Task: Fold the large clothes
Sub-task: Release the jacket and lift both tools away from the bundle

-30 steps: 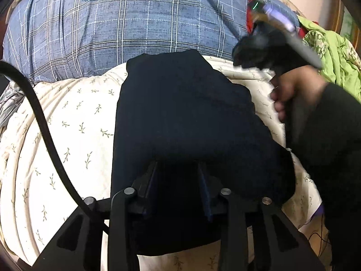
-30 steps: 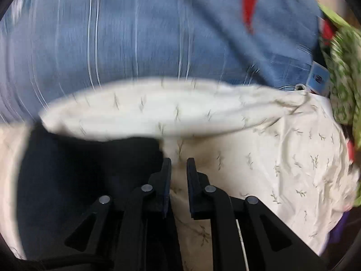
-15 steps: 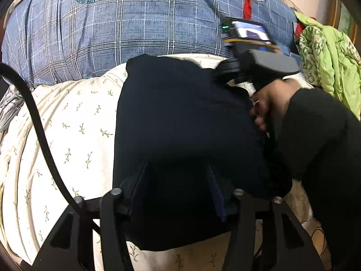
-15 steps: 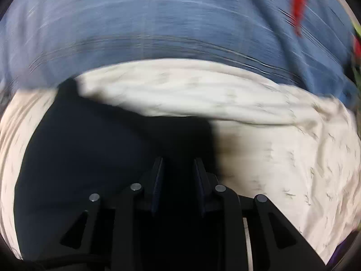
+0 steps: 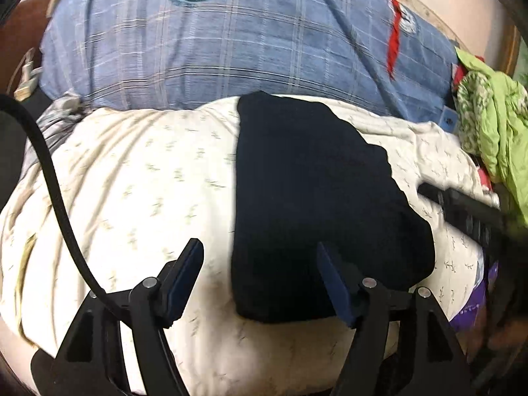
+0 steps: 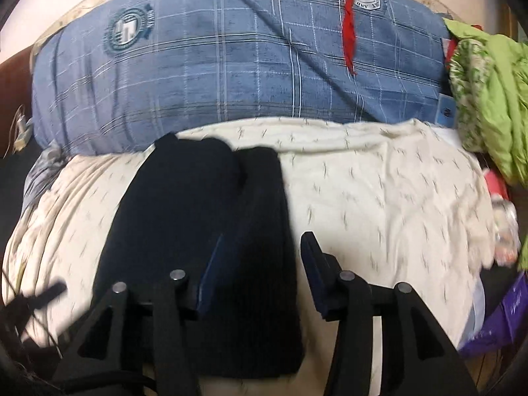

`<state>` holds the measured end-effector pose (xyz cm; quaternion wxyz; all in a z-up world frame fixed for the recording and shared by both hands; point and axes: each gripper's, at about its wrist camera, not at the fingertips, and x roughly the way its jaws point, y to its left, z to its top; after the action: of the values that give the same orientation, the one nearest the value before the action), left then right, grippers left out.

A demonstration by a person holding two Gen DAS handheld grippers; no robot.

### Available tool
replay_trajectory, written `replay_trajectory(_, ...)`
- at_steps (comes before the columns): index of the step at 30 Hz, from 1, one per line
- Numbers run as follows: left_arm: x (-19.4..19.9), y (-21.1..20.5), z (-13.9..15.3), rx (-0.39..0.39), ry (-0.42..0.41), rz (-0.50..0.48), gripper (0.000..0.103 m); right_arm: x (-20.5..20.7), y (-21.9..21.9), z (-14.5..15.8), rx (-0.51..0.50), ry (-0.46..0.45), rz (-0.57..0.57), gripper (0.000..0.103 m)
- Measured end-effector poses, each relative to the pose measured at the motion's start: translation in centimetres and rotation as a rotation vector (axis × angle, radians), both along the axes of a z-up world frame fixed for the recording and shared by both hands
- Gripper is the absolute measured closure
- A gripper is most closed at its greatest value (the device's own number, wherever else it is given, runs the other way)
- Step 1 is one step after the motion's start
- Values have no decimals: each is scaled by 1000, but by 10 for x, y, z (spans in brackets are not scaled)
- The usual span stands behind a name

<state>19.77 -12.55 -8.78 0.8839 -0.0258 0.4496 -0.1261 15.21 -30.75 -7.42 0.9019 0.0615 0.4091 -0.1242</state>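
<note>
Left wrist: tongs (image 5: 259, 257) tilted downward, opening.

The dark navy garment (image 5: 316, 204), folded into a compact, roughly rectangular stack with one layer lying over another, lies flat on the bed's cream leaf-print sheet (image 5: 138, 178), its far end near the blue plaid pillow (image 5: 231, 43).

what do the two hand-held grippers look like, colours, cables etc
Both are black linkage frames with triangular cut-outs, silver pivot pins and dark blue finger pads: left hand-held gripper, right hand-held gripper. A thick black cable curves into the left one.
</note>
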Motion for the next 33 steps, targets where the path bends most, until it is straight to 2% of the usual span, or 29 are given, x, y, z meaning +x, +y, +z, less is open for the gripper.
replay_trajectory(5, -18, 26, 11, 7, -16, 35, 22, -35, 36, -7, 55, 17, 6, 35)
replay_trajectory(9, -32, 38, 17, -1, -19, 53, 20, -37, 59, -14, 53, -11, 61, 24)
replay_trajectory(10, -35, 41, 17, -3, -16, 57, 20, -34, 62, -18, 37, -13, 66, 24)
replay_trajectory(13, -45, 47, 19, -4, -16, 66, 20, -12, 54, -53, 0, 63, 32, 24)
replay_trajectory(15, -50, 50, 23, -5, -22, 68, 20, -7, 35, -78, 55, 113, 10, 24)
replay_trajectory(17, -51, 53, 25, -9, -30, 68, 20, -13, 21, -86, 94, 112, 4, 21)
replay_trajectory(20, -53, 55, 28, -11, -37, 67, 20, -22, 12, -81, 92, 123, -2, 20)
replay_trajectory(22, -54, 55, 28, -8, -37, 63, 19, -29, 8, -73, 35, 134, -58, 20)
replay_trajectory(23, -55, 56, 27, -7, -37, 65, 19, -36, 5, -66, 28, 105, -80, 20)
replay_trajectory(27, -53, 52, 17, -22, -23, 57, 17, -49, 5, -43, 111, -30, -32, 20)
replay_trajectory(29, -51, 48, 12, -30, -17, 40, 17, -44, 10, -43, 155, -35, 7, 20)
replay_trajectory(31, -49, 46, 8, -34, -10, 25, 17, -31, 14, -58, 138, 33, 19, 20)
replay_trajectory(32, -49, 45, 8, -34, -4, 25, 17, -22, 15, -72, 98, 105, 14, 20)
replay_trajectory(33, -49, 44, 8, -38, -2, 21, 17, -17, 15, -86, 100, 161, 17, 20)
